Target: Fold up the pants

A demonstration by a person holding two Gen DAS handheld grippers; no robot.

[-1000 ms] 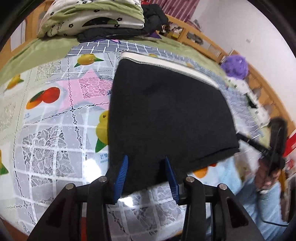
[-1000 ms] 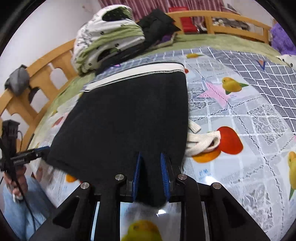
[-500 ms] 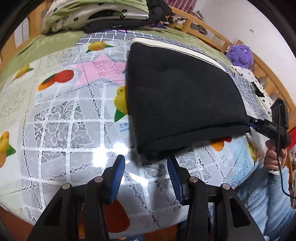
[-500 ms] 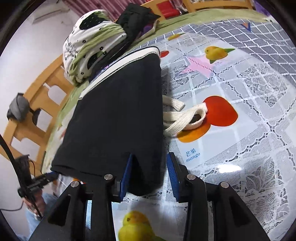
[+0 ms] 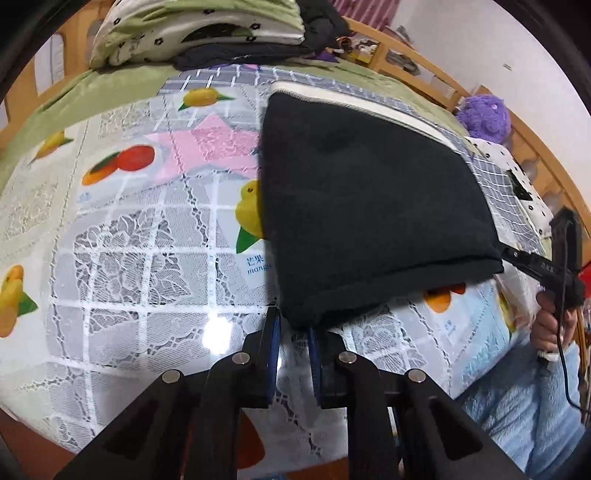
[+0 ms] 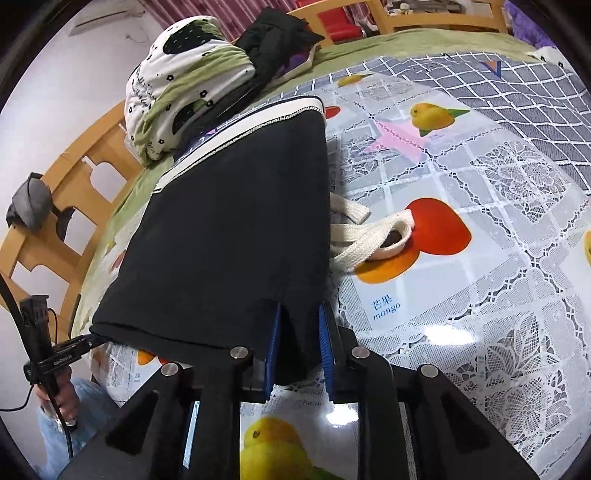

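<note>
The black pants [image 5: 369,206] lie folded on the fruit-print tablecloth [image 5: 140,258], white waistband at the far end. My left gripper [image 5: 293,328] is shut on the near left corner of the folded edge. In the right wrist view the pants [image 6: 236,236] fill the left half, and my right gripper [image 6: 299,332] is shut on their near right corner. A cream drawstring [image 6: 369,236] trails out from under the pants onto the cloth. Each gripper shows at the far corner in the other's view.
A pile of folded bedding and dark clothes [image 5: 207,33] sits at the far end on a green cover [image 6: 406,44]. A wooden bed rail [image 6: 74,162] runs along the left. A purple plush [image 5: 484,118] lies at the far right. The person's legs [image 5: 524,413] are close by.
My left gripper was open short of the pants; it has moved in and shut on the near left corner. My right gripper has closed on the near right corner.
</note>
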